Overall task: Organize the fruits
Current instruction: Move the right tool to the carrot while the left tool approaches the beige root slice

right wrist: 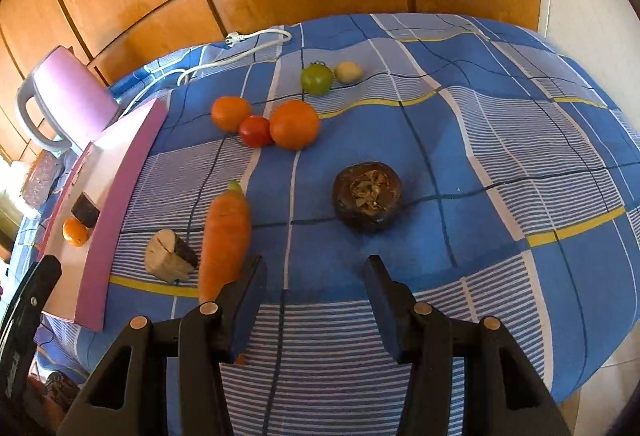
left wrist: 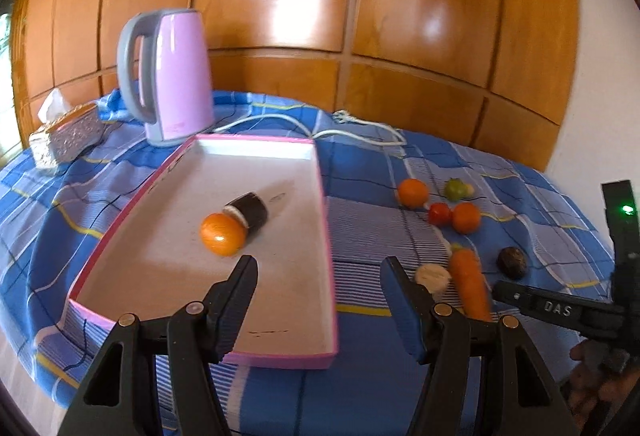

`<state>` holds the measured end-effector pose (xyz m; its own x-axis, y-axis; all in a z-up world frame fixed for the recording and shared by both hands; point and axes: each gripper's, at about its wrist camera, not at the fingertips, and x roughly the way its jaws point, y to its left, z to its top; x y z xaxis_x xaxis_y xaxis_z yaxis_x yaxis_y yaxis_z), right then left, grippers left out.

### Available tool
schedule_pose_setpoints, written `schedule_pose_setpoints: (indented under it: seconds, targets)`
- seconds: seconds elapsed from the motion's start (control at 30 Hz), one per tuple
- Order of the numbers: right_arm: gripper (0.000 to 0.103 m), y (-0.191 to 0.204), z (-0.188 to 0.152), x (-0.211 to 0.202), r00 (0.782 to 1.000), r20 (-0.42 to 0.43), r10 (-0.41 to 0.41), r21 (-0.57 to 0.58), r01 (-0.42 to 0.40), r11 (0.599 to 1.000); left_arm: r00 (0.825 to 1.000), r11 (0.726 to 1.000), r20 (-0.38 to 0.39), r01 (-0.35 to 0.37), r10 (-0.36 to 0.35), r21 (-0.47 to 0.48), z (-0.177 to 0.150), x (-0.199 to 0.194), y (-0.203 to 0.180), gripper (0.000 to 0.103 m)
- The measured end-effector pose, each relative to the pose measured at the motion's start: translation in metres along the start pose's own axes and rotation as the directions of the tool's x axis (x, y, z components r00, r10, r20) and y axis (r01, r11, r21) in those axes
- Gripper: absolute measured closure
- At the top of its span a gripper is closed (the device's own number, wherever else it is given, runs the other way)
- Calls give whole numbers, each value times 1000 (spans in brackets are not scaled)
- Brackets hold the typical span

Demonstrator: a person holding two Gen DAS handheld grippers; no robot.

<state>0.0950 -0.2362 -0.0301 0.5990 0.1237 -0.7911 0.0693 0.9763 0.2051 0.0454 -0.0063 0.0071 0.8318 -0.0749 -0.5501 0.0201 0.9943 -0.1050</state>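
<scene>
Right gripper (right wrist: 316, 276), jaws spread and empty, is hovering nearest the carrot (right wrist: 225, 236), whose long axis is running toward the tablecloth's (right wrist: 520, 156) near edge; left gripper (left wrist: 318, 278), likewise released, is overhanging the tray (left wrist: 328, 236).

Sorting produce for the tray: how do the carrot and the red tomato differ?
The carrot is long, tapered and orange; the red tomato is small, round and red. The carrot lies apart near the right gripper; the tomato sits between two oranges. Both rest on the blue cloth, outside the tray.
</scene>
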Motion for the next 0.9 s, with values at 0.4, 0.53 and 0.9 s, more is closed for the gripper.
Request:
schedule_pose_setpoints:
  seconds: [0.4, 0.53, 0.9]
  targets:
    - [35, 4, 0, 7, 999, -33, 43, -48, -45, 998, 998, 997, -20, 64, -63, 31, -2, 2, -10, 39]
    - [39, 0, -1, 2, 998, -3, 55, -21, -55, 998, 997, 997, -28, 72, -71, 25, -3, 3, -10, 39]
    - [68, 30, -6, -20, 983, 119, 137, -156, -118, 981, 995, 995, -38, 93, -91, 40, -5, 5, -14, 39]
